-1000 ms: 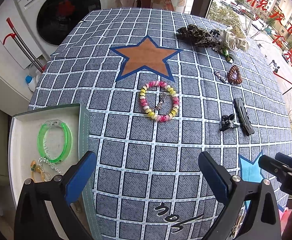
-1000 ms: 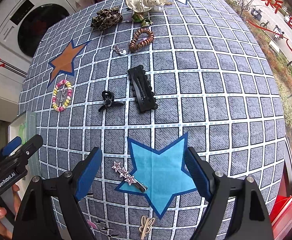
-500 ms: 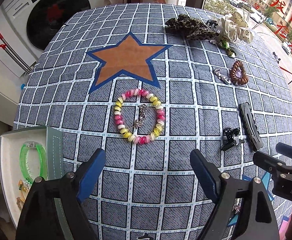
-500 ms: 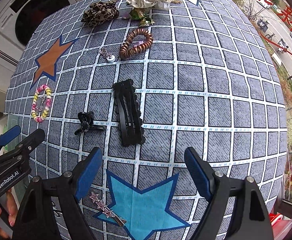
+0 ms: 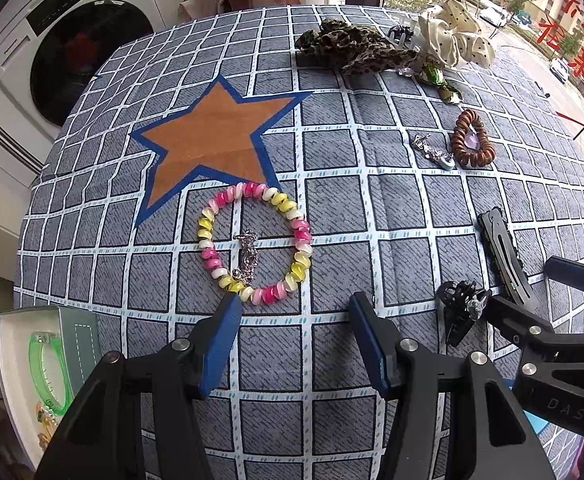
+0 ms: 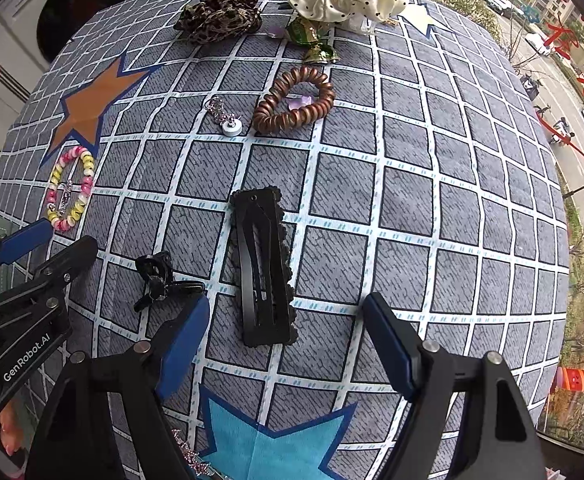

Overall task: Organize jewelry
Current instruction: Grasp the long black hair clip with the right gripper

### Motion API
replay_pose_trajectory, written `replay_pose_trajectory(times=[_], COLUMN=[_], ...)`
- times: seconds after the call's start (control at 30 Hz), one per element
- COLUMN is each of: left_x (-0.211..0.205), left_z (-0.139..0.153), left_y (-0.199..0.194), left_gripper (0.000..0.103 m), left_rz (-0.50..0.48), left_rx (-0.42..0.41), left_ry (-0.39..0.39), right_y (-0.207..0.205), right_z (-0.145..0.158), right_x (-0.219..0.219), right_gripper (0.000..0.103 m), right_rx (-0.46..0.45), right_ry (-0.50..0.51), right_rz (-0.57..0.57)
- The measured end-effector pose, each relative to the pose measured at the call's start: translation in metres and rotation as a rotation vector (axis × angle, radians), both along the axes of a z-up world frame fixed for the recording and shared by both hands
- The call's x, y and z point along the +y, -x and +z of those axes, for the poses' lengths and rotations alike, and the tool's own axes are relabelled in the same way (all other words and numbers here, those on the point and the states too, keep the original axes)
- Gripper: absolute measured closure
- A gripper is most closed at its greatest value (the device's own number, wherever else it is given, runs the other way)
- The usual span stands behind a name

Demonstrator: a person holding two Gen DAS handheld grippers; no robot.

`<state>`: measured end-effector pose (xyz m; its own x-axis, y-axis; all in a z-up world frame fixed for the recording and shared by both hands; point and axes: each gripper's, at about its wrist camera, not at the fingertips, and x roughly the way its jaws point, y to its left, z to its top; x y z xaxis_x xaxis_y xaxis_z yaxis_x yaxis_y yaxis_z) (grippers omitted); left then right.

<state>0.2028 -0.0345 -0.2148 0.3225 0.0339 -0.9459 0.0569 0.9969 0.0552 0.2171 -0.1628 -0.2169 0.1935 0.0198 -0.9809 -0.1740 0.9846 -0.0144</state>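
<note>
Covering the table (image 5: 331,208), a grid-patterned cloth. Lying near its left side, pink-yellow bead bracelet (image 5: 255,243), just beyond left gripper (image 5: 292,308), fingers spread. Hovering near black hair clip (image 6: 263,268), right gripper (image 6: 286,312), fingers spread.

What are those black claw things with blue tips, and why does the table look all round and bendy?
They are two grabbing tools, each with two fingers, and a person holds one in each hand. A little camera sits on each tool and looks out past its fingers; its very wide lens bends the picture. One picture comes from the left gripper, the other from the right gripper. Both are open and hold nothing. On the checked tablecloth lie a pink and yellow bead bracelet, a long black hair clip, a small black claw clip, a brown coil hair tie and two scrunchies. A box at the edge holds a green bangle.
</note>
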Motion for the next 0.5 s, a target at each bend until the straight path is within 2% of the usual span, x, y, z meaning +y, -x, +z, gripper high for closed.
replay_pose_trajectory(times=[0.1,0.13,0.23,0.27,0.3,0.33,0.37,0.4,0.5], left_x=[-0.002,-0.002,-0.003,-0.004,-0.004,-0.005,-0.006,-0.006,-0.002], left_z=[0.0,0.0,0.0,0.0,0.001,0.001,0.001,0.001,0.003], left_y=[-0.004,-0.005,-0.008,-0.009,-0.009,-0.009,-0.01,-0.01,-0.008], left_gripper=[0.041,0.046,0.051,0.055,0.068,0.078,0.082,0.091,0.092], left_rz=[-0.007,-0.011,-0.022,-0.027,-0.035,-0.044,-0.054,-0.056,-0.045], left_rx=[-0.004,-0.004,0.0,-0.001,-0.005,-0.007,-0.007,-0.006,-0.007], left_ry=[0.008,0.018,0.034,0.042,0.057,0.053,0.05,0.05,0.07], right_y=[-0.004,-0.005,-0.012,-0.013,-0.011,-0.008,-0.009,-0.011,-0.013], right_z=[0.0,0.001,0.0,0.001,0.003,0.005,0.007,0.008,0.011], right_x=[0.012,0.014,0.028,0.029,0.029,0.026,0.026,0.025,0.022], right_gripper=[0.029,0.033,0.043,0.051,0.062,0.068,0.071,0.072,0.072], right_rx=[-0.009,-0.008,-0.009,-0.01,-0.013,-0.015,-0.014,-0.015,-0.018], right_ry=[0.005,0.003,0.002,0.001,-0.002,-0.007,-0.01,-0.017,-0.035], right_rz=[0.023,0.026,0.034,0.036,0.034,0.03,0.023,0.018,0.001])
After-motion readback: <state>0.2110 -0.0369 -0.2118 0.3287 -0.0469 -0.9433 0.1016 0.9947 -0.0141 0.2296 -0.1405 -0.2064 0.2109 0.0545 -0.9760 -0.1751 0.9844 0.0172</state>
